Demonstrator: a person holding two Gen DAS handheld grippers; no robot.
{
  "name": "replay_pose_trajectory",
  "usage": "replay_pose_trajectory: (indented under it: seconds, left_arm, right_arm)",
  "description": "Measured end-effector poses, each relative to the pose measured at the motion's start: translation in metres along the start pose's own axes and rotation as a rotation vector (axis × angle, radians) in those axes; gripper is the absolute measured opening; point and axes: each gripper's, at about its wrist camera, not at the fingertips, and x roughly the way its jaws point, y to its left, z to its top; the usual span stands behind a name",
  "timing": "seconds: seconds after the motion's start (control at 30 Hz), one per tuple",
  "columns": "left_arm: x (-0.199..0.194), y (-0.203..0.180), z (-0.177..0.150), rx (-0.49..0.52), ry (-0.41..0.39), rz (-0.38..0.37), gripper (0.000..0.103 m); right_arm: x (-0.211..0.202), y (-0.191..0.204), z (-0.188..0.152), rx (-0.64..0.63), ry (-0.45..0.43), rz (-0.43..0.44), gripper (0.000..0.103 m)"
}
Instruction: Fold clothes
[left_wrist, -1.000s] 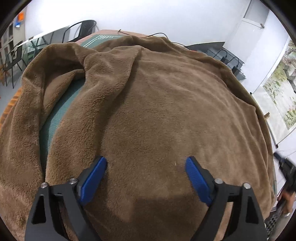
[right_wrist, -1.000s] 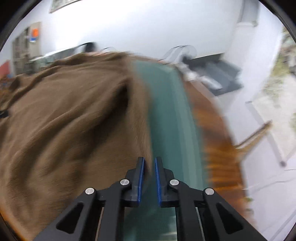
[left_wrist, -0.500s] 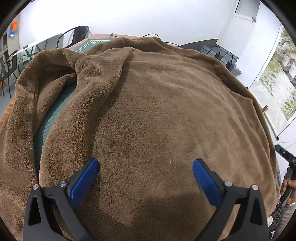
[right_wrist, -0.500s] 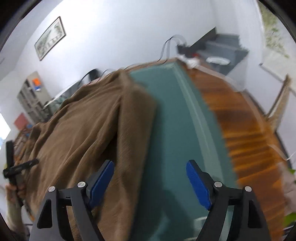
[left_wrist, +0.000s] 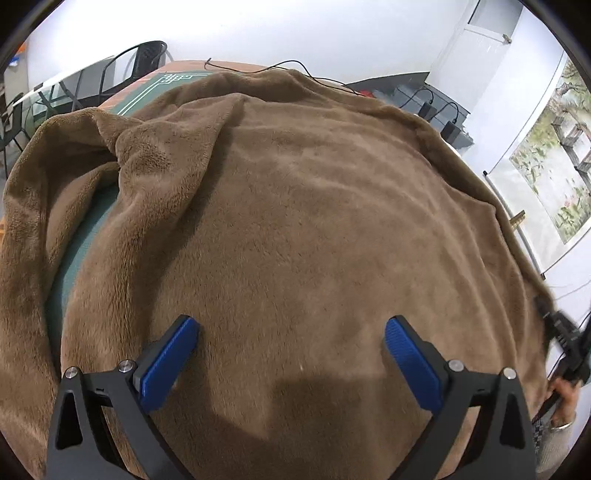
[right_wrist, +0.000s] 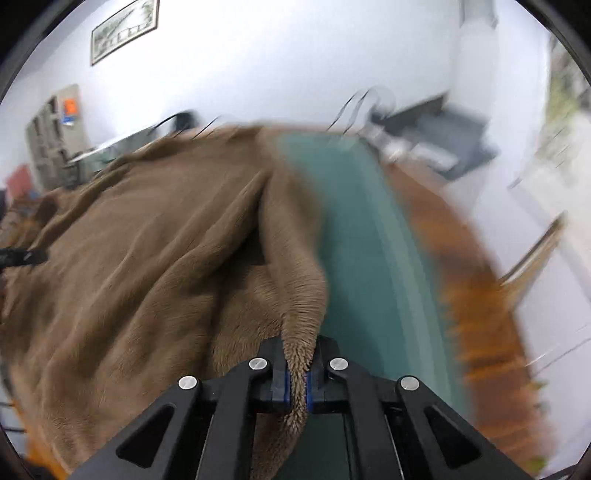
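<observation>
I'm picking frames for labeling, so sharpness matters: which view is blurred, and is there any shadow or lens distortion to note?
Left wrist view: sharp; a soft shadow lies on the brown fleece garment between the open left gripper; fisheye bends the room edges. Right wrist view: motion-blurred, worst on the green table mat and wooden edge; the right gripper, shut on the fleece edge, stays sharp.

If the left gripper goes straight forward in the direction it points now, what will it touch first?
Most likely the brown fleece garment. The left gripper has its jaws wide open with nothing between them, and it points down at the broad flat part of the fabric. Only the fleece lies ahead of it; how near it is cannot be judged.
</observation>
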Motion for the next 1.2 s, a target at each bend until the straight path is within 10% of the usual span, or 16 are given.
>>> replay_pose_trajectory:
  seconds: [0.07, 0.2, 0.63, 0.8, 0.83, 1.0, 1.2]
  left_arm:
    - [0.005, 0.003, 0.000, -0.017, 0.007, -0.010, 0.102]
    - [0.009, 0.002, -0.003, 0.001, -0.006, -0.012, 0.102]
    - [0.002, -0.007, -0.001, 0.065, -0.002, 0.022, 0.102]
    - [-0.002, 0.004, 0.013, 0.036, -0.036, 0.045, 0.102]
    - [0.001, 0.008, 0.014, 0.020, -0.031, 0.049, 0.102]
    - [0.013, 0.022, 0.010, -0.007, -0.023, 0.072, 0.102]
    - [0.017, 0.014, 0.006, 0.043, -0.030, 0.109, 0.102]
  right_arm:
    - [-0.015, -0.009, 0.021, -0.051, -0.084, -0.206, 0.005]
    - [-0.020, -0.027, 0.044, -0.063, -0.141, -0.355, 0.005]
    - [0.009, -0.020, 0.038, 0.041, -0.058, -0.106, 0.013]
    - [0.014, -0.003, 0.065, 0.040, -0.057, 0.050, 0.039]
    - [0.015, 0.001, 0.070, 0.037, -0.059, 0.071, 0.060]
    - [0.036, 0.007, 0.078, 0.010, -0.072, -0.103, 0.071]
    - [0.045, -0.082, 0.054, 0.279, 0.005, -0.292, 0.071]
